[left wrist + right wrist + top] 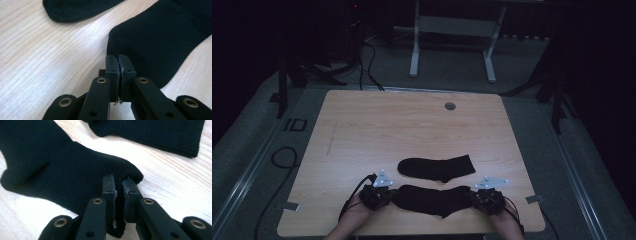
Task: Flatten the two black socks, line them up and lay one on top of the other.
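Both forearms come in from the near edge, wide apart, each hand wrapped around a black hand-held gripper. The left hand-held gripper (388, 196) points inward to the right with its jaws pressed together. The right hand-held gripper (474, 197) points inward to the left, its jaws clamped with a thin gap between them.

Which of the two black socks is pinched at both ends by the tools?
The near sock, closest to the table's front edge, with the left tool and right tool clamping its ends. The far sock lies untouched.

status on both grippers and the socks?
Left gripper shut on near sock, toe end. Right gripper shut on its cuff. Far sock flat, apart. Nothing in the way.
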{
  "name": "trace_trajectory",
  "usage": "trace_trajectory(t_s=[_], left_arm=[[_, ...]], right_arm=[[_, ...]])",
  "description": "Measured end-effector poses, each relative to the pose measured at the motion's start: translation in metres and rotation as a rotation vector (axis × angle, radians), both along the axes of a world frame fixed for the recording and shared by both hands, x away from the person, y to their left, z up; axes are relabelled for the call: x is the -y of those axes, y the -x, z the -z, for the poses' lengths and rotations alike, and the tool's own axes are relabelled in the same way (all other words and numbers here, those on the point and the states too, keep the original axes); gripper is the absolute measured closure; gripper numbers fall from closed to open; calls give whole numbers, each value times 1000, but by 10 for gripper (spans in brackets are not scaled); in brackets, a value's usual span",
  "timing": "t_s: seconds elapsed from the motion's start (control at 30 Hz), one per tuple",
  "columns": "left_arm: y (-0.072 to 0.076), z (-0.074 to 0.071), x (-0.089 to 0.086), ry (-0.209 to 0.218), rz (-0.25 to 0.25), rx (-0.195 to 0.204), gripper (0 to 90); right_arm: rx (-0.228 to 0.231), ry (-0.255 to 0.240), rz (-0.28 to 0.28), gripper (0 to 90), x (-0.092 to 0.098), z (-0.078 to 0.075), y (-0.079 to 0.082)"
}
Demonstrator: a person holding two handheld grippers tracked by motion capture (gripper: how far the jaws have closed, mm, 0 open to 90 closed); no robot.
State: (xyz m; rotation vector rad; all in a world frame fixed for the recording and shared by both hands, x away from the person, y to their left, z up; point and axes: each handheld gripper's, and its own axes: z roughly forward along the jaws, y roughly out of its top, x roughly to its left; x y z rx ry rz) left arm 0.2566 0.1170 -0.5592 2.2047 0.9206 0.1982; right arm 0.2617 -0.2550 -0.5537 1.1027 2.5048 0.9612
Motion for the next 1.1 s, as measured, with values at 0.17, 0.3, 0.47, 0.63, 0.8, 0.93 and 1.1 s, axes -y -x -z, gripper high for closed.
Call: trace_trajectory(t_s=[0.17, 0.3, 0.47, 0.63, 0.8, 0.93, 1.1], left_arm=[[0, -21, -6, 57, -12, 35, 884], [-8, -41, -10, 75, -26, 71, 884], [-25, -67, -11, 78, -38, 116, 884], [-47, -75, -7, 71, -59, 119, 884], [-64, -64, -2, 49, -59, 100, 884], [-74, -53, -3, 63, -80, 74, 884], [-87, -29, -2, 43, -91, 22, 883]], right_arm=[[31, -60, 5, 830, 5, -20, -2], [73, -94, 11, 830, 7, -39, -9], [147, -97, 7, 829, 5, -69, -25], [149, -116, 33, 828, 10, -81, -50], [103, -129, 50, 828, 13, -72, -75], [77, -113, 65, 828, 11, -58, -87], [28, -66, 80, 827, 6, -32, -102]])
